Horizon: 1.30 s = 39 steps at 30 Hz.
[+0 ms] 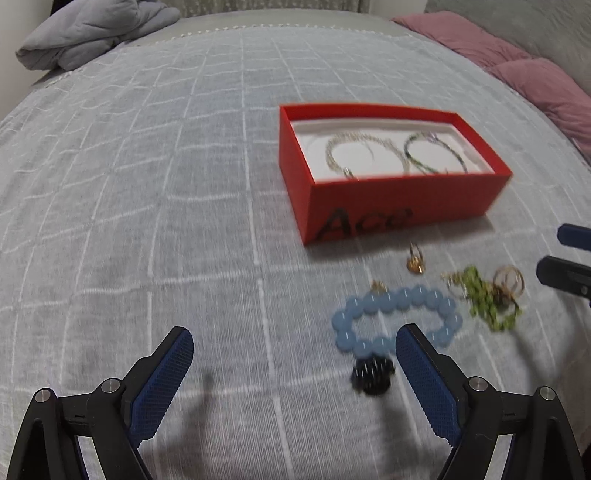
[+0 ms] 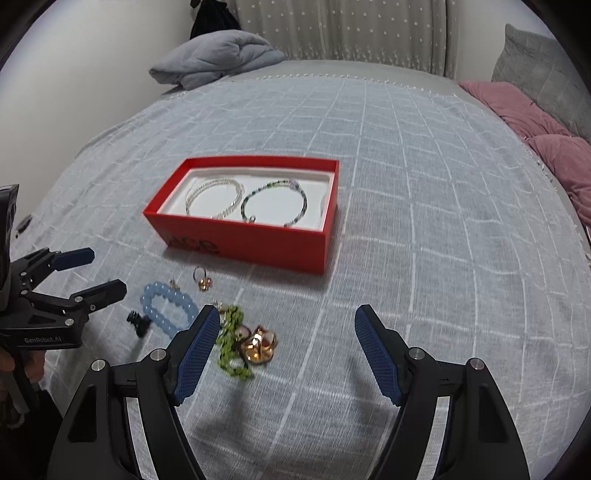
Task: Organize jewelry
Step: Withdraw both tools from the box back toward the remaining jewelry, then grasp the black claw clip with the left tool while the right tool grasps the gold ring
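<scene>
A red box (image 1: 399,206) (image 2: 243,240) on the bed holds a pearl bracelet (image 2: 216,201) and a dark green beaded bracelet (image 2: 275,205). In front of it lie a blue bead bracelet (image 1: 395,317) (image 2: 168,308), a black ornament (image 1: 371,374) (image 2: 138,323), a gold ring (image 1: 415,262) (image 2: 203,280), a green bead string (image 1: 487,299) (image 2: 231,343) and gold rings (image 1: 509,282) (image 2: 260,341). My left gripper (image 1: 293,341) (image 2: 99,271) is open above the cover, just left of the blue bracelet. My right gripper (image 2: 284,321) (image 1: 561,254) is open, its left finger beside the green string.
A grey checked cover (image 2: 424,221) spreads over the bed. A folded grey blanket (image 1: 92,33) (image 2: 218,59) lies at the far left. A pink quilt (image 1: 535,77) (image 2: 535,125) and a grey pillow (image 2: 543,74) lie along the right side.
</scene>
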Motion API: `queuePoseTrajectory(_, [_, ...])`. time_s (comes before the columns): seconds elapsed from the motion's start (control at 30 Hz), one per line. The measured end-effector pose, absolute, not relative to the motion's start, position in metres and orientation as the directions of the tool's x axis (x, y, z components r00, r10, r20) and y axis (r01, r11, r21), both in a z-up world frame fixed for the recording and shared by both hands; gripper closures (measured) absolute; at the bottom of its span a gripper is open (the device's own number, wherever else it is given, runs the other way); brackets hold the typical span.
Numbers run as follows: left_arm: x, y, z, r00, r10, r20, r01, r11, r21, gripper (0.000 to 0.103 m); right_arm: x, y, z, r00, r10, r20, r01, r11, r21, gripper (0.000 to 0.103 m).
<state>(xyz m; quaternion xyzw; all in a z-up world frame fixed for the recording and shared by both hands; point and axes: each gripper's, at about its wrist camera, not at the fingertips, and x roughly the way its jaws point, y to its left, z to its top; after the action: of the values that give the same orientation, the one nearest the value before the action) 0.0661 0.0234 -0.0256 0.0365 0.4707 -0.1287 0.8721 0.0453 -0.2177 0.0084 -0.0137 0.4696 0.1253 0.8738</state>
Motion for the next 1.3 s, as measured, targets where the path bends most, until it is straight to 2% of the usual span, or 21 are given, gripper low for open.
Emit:
queuePoseTrajectory(0.33, [0.044, 0.023, -0.04, 0.486, -0.252, -0.837, 0.313, 0.944, -0.103, 0.011, 0.03, -0.237, -0.006, 0.521, 0.161, -0.838, -0.203, 0.977, 0.061, 0.025])
queuePoseTrajectory(0.43, [0.04, 0.022, -0.044, 0.475, -0.267, -0.839, 0.317, 0.941, -0.12, 0.014, 0.027, -0.243, -0.011, 0.516, 0.143, -0.845, -0.193, 0.98, 0.048, 0.025])
queuePoseTrajectory(0.63, [0.038, 0.009, -0.051, 0.467, -0.28, -0.839, 0.341, 0.932, -0.121, 0.035, 0.023, -0.244, -0.019, 0.499, 0.113, -0.859, -0.199, 0.98, 0.013, 0.025])
queuePoseTrajectory(0.67, [0.039, 0.007, -0.051, 0.466, -0.285, -0.837, 0.348, 0.929, -0.123, 0.045, 0.023, -0.243, -0.019, 0.497, 0.113, -0.86, -0.2, 0.98, 0.013, 0.025])
queuePoseTrajectory(0.7, [0.039, 0.005, -0.05, 0.465, -0.292, -0.836, 0.352, 0.927, -0.128, 0.05, 0.023, -0.243, -0.019, 0.496, 0.113, -0.861, -0.202, 0.979, 0.013, 0.025])
queuePoseTrajectory(0.93, [0.045, 0.0, -0.051, 0.476, -0.292, -0.829, 0.341, 0.931, -0.131, 0.068, 0.025, -0.239, -0.022, 0.496, 0.105, -0.862, -0.209, 0.978, -0.001, 0.025])
queuePoseTrajectory(1.0, [0.047, 0.0, -0.051, 0.482, -0.287, -0.828, 0.338, 0.933, -0.127, 0.079, 0.027, -0.24, -0.024, 0.498, 0.096, -0.862, -0.203, 0.979, -0.008, 0.025])
queuePoseTrajectory(1.3, [0.049, 0.002, -0.05, 0.487, -0.276, -0.829, 0.324, 0.938, -0.122, 0.08, 0.035, -0.231, -0.038, 0.486, 0.107, -0.867, -0.251, 0.968, -0.022, 0.025])
